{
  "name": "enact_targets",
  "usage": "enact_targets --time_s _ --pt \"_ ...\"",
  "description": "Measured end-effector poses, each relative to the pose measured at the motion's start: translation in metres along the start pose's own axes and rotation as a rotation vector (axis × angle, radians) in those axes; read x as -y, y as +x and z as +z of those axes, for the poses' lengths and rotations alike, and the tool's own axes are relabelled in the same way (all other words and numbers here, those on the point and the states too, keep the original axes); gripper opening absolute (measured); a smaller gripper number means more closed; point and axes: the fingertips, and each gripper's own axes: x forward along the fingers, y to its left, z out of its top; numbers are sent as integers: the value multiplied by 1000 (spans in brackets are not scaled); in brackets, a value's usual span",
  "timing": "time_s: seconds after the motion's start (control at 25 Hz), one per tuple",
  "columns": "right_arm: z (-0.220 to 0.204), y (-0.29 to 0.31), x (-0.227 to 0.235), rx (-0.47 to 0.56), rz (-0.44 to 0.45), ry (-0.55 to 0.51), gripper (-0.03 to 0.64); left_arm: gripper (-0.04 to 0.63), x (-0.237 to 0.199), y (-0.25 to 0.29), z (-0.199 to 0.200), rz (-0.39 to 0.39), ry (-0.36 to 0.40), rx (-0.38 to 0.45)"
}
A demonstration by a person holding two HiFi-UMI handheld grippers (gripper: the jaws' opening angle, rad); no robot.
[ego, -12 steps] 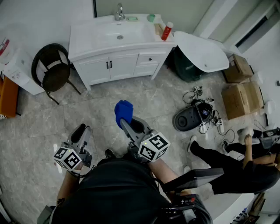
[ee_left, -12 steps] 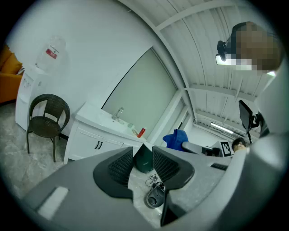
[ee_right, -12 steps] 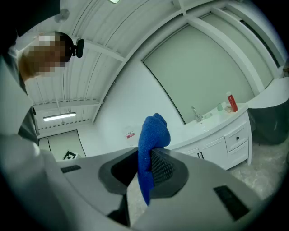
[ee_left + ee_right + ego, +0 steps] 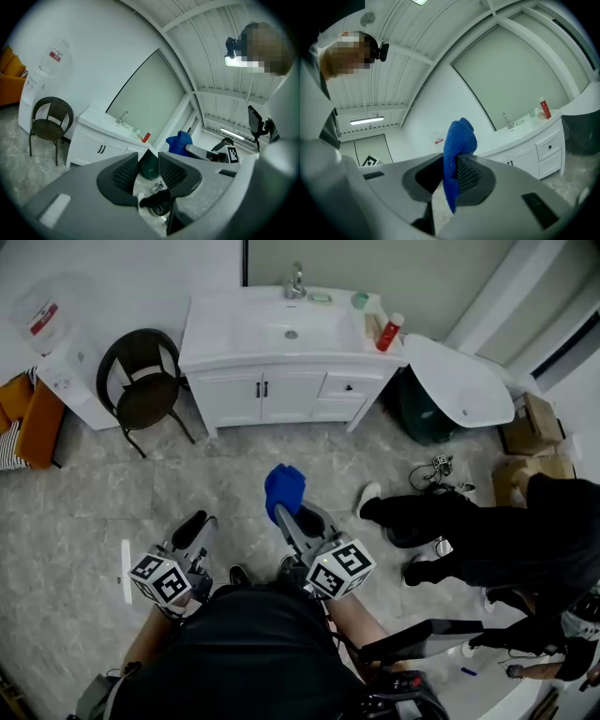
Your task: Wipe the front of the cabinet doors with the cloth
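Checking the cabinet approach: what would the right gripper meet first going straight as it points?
Probably the white wall left of the cabinet, not its doors; the right gripper, holding the cloth, aims upward, and depth is unclear.

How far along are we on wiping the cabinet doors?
Done: the blue cloth is clamped in the right claw. In hand: getting to the cabinet doors, which stand across the floor, untouched. The left claw is open and empty. Left: all the wiping.
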Motion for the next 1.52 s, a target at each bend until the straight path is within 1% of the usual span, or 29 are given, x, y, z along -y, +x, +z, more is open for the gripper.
enact_targets --time_s 0.12,0.28,0.36,0.56,0.8,0.96,1.12,1.24,1.4,1.52 --pt "2 -3 4 -7 4 -16 58 132 3 2 -5 20 6 -6" --pt "5 -6 6 -15 5 -97 58 132 7 7 -5 45 22 -6" --pt "11 -5 13 -12 5 -120 58 132 11 15 -2 56 33 -7" --pt "15 1 35 6 32 -114 58 132 12 31 -2 110 48 10" --pt "11 13 57 -9 52 -131 58 132 6 39 -1 164 35 61" --pt "11 28 65 -20 66 -129 58 132 -5 41 0 191 22 67" --pt "10 57 71 -39 62 -166 58 132 -32 46 8 192 12 59" --pt "9 87 76 -56 46 -202 58 132 -61 54 18 180 1 57" --pt "2 143 91 -70 -15 -212 58 132 -112 70 38 144 2 28" --pt "-4 197 104 -70 -66 -203 58 132 -160 80 63 120 -11 1"
